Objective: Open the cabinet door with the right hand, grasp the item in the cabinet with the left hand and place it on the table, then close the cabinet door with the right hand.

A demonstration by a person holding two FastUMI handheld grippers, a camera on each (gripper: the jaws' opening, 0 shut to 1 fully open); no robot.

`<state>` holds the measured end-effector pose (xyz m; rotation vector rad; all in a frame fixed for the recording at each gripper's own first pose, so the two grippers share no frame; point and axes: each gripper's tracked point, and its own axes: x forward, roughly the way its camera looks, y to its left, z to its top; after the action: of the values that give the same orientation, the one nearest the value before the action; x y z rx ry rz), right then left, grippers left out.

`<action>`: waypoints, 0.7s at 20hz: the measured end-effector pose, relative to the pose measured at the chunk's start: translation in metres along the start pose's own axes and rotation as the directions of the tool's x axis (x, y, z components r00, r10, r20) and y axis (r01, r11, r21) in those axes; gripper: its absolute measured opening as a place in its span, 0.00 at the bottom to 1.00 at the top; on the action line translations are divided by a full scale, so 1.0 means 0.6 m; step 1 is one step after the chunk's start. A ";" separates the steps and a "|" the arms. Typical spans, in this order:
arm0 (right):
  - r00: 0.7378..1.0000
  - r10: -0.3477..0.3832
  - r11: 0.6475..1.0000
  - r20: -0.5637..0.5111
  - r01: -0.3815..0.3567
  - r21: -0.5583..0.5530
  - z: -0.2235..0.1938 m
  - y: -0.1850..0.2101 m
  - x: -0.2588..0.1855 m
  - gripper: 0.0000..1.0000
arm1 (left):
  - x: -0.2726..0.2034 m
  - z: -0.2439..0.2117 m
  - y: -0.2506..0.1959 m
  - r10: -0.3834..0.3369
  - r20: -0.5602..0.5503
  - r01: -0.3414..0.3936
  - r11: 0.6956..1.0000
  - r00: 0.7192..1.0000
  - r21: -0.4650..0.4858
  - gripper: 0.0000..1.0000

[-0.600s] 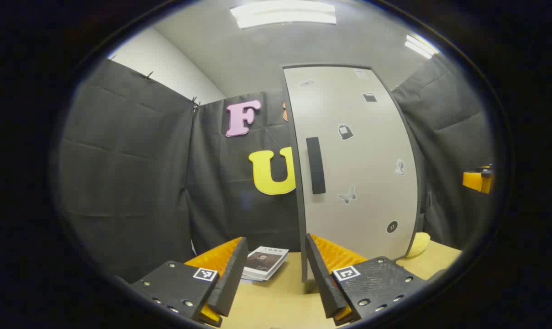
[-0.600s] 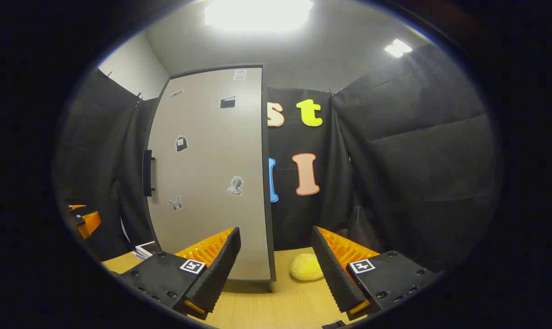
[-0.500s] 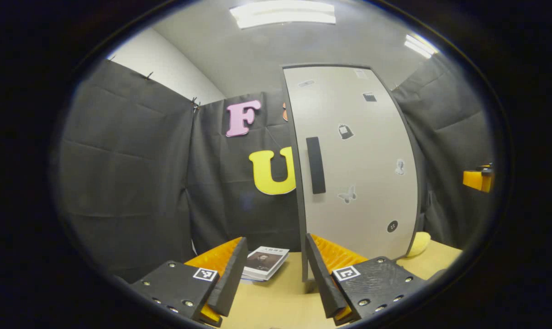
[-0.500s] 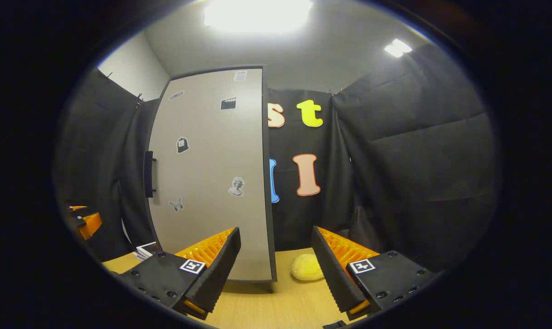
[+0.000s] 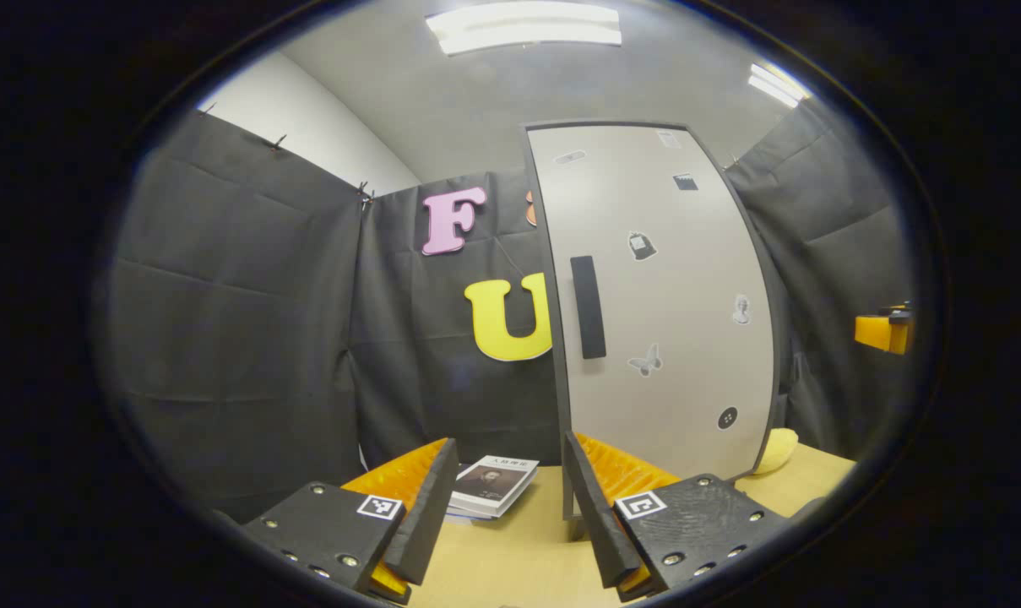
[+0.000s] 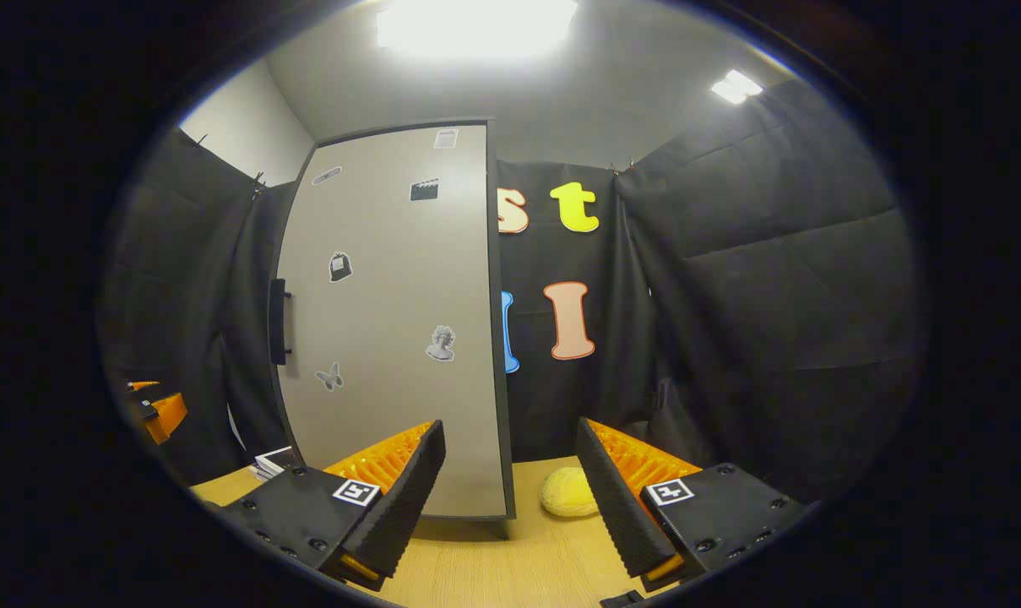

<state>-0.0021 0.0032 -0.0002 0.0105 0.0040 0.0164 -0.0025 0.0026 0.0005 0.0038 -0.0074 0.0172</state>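
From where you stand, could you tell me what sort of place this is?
Likely a recording booth: black cloth walls, a small cabinet with a shut door on a wooden table, under ceiling lights.

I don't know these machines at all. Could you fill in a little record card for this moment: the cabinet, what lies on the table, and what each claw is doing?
cabinet door: shut, pale grey, with stickers
door handle: dark vertical bar near the door's left edge, untouched
table: light wood
booklets: small stack on the table left of the cabinet
yellow lump: on the table right of the cabinet
left gripper: open, empty, facing the door
right gripper: open, empty, short of the door
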 end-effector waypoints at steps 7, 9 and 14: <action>1.000 0.026 1.000 -0.007 -0.026 0.011 0.004 0.019 0.003 0.98 | -0.003 0.002 0.007 0.022 0.005 -0.022 1.000 1.000 -0.001 0.76; 0.999 0.038 0.999 -0.011 -0.038 0.018 0.007 0.030 0.008 0.96 | -0.004 0.000 0.014 0.030 0.005 -0.030 1.000 1.000 0.002 0.76; 0.996 0.085 0.996 -0.010 -0.085 0.024 0.032 0.072 0.026 0.98 | -0.011 -0.014 0.045 0.056 -0.008 -0.056 0.998 0.998 0.001 0.75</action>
<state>0.0129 0.0467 0.0195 0.0340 0.0143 0.1013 -0.0096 0.0297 -0.0079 0.0039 0.0004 0.0737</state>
